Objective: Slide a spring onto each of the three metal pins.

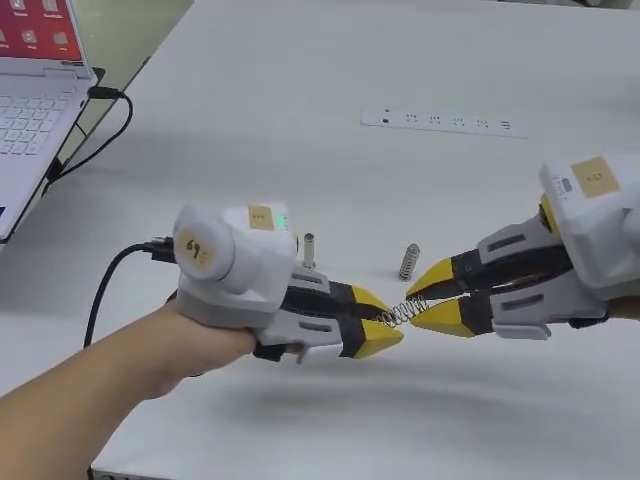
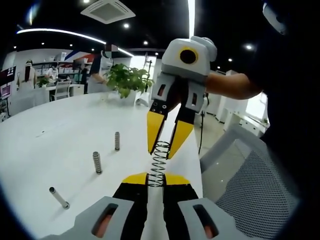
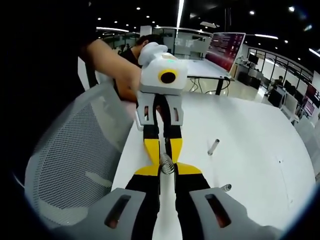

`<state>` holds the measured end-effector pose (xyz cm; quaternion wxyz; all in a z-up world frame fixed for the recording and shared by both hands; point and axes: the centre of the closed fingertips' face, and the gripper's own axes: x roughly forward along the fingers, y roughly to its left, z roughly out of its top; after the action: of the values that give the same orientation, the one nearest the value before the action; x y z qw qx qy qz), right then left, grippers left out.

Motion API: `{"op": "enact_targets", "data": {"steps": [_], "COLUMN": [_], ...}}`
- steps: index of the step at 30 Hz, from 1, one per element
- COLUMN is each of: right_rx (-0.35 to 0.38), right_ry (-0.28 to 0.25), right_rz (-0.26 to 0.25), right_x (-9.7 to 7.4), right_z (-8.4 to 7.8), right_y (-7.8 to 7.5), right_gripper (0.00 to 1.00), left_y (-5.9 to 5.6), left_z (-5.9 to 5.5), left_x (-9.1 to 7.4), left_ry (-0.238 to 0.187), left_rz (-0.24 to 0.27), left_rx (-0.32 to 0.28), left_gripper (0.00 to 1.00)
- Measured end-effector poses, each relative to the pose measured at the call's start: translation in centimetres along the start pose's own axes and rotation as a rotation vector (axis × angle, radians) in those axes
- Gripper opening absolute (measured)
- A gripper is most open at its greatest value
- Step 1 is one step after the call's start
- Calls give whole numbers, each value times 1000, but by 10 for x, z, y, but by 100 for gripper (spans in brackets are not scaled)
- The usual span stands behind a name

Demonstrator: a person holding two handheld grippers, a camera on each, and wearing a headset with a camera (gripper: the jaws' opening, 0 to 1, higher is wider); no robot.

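A loose spring (image 1: 400,313) spans the gap between my two grippers just above the white table (image 1: 300,120). My left gripper (image 1: 388,325) is shut on one end, seen at its own yellow tips (image 2: 156,179). My right gripper (image 1: 412,306) pinches the other end (image 3: 166,164); from the left gripper view its jaws close in a V on the spring (image 2: 159,160). On the table stand two pins wearing springs (image 2: 116,141) (image 2: 97,162) and a bare pin (image 2: 59,197). In the head view the bare pin (image 1: 309,250) and one sprung pin (image 1: 409,262) stand just beyond the grippers.
An open laptop (image 1: 30,90) with a black cable (image 1: 105,130) sits at the far left. A white power strip (image 1: 445,122) lies further back. The table's near edge runs just below the grippers, with a mesh chair (image 3: 70,160) beside it.
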<state>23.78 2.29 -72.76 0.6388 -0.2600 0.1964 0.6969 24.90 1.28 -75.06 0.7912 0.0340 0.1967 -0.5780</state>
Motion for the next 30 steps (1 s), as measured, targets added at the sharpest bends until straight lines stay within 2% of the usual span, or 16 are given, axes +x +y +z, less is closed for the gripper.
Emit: {"op": "enact_targets", "data": {"steps": [4,10,13,16,18,22,30], "right_rx": [-3,-51,-62,-59,-25,-27,-20], "right_ry": [-1,47,54,63,74,94,41], "right_rz": [4,12,15,29,56,62,43], "right_x": [3,6,4,2,0,0,1], "right_z": [3,2,1,0,-3,-5,9], "right_y": [2,2,-1,-3,0,3,6], "right_gripper": [8,8,8,8,8,8,8], "left_y": [-1,0,0,0,-1,-4,-4], "left_z": [-3,-7,-5,-3,-2,-3,-2], "left_x": [0,1,0,-1,-1,-1,-1], "left_ry": [11,27,19,12,11,15,10], "left_rz": [-2,7,6,7,1,-2,0], "left_rx": [2,18,17,19,23,28,28], "left_gripper": [2,2,2,3,3,2,2]}}
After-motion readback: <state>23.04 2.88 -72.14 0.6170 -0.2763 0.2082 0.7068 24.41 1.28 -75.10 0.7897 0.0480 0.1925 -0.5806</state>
